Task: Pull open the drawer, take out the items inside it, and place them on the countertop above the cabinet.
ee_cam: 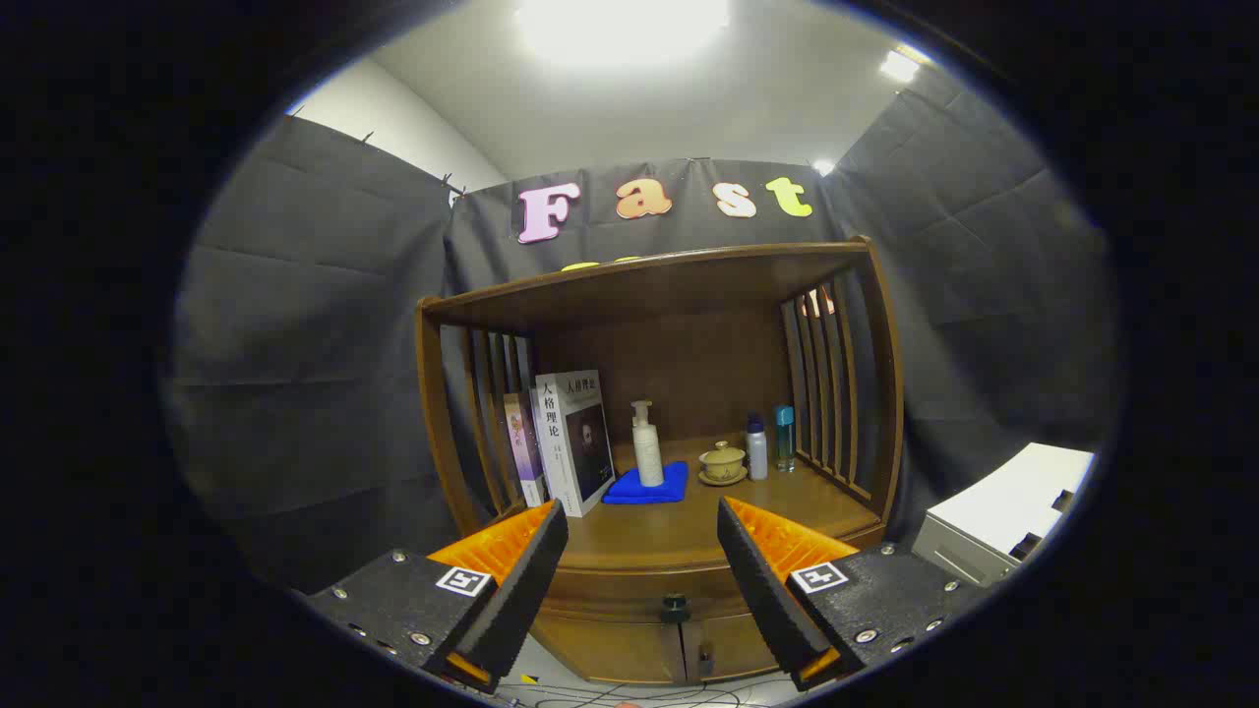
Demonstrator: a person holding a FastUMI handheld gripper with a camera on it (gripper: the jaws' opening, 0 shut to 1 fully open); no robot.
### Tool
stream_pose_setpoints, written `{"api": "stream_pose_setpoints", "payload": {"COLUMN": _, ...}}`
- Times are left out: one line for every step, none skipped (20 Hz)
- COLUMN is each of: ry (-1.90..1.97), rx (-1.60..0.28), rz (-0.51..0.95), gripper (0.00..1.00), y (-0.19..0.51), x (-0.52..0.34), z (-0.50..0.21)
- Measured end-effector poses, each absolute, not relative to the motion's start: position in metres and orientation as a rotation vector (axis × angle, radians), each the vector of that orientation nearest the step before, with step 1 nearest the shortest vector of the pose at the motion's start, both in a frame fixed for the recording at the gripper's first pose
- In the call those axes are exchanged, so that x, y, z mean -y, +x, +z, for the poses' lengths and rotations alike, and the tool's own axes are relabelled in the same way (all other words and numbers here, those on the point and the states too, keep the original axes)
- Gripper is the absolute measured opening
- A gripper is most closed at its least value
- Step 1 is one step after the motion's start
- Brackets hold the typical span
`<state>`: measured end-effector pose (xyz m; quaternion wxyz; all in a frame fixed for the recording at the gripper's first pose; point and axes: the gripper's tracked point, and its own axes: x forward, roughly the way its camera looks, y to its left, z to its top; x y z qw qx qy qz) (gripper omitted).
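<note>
Ridged black fingers (641, 570) apart, empty.

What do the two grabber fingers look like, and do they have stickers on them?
The gripper has two wedge-shaped fingers. Each has a rough black face on the inner side and bright orange ribbed plastic on the outer side. They sit on chunky black speckled blocks with shiny silver screws. Each block carries a small white square sticker with a black pattern, like a puzzle code. No cables show on the gripper itself.

人格理论 on white book (575, 438) spine
</note>
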<state>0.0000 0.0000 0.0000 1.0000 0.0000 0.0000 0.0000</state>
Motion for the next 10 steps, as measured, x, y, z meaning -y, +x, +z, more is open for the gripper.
{"api": "stream_pose_setpoints", "payload": {"ry": -0.014, "rx": -0.006, "rz": 0.002, "gripper": 0.95, "y": 0.001, "x": -0.001, "z": -0.002}}
{"api": "stream_pose_setpoints", "payload": {"ry": -0.028, "rx": -0.011, "rz": 0.001, "gripper": 0.95, "y": 0.001, "x": 0.000, "z": -0.004}}
{"api": "stream_pose_setpoints", "payload": {"ry": -0.044, "rx": -0.022, "rz": 0.001, "gripper": 0.95, "y": 0.001, "x": 0.000, "z": -0.007}}
{"api": "stream_pose_setpoints", "payload": {"ry": -0.057, "rx": -0.031, "rz": 0.002, "gripper": 0.95, "y": 0.004, "x": 0.000, "z": -0.012}}
{"api": "stream_pose_setpoints", "payload": {"ry": -0.065, "rx": -0.035, "rz": 0.005, "gripper": 0.95, "y": 0.003, "x": -0.001, "z": -0.013}}
{"api": "stream_pose_setpoints", "payload": {"ry": -0.071, "rx": -0.039, "rz": 0.005, "gripper": 0.95, "y": 0.003, "x": -0.002, "z": -0.014}}
{"api": "stream_pose_setpoints", "payload": {"ry": -0.076, "rx": -0.043, "rz": 0.006, "gripper": 0.95, "y": 0.004, "x": -0.002, "z": -0.015}}
{"api": "stream_pose_setpoints", "payload": {"ry": -0.080, "rx": -0.048, "rz": 0.007, "gripper": 0.95, "y": 0.005, "x": -0.002, "z": -0.018}}
{"api": "stream_pose_setpoints", "payload": {"ry": -0.082, "rx": -0.055, "rz": 0.007, "gripper": 0.95, "y": 0.007, "x": -0.002, "z": -0.022}}
{"api": "stream_pose_setpoints", "payload": {"ry": -0.083, "rx": -0.062, "rz": 0.006, "gripper": 0.95, "y": 0.008, "x": -0.001, "z": -0.025}}
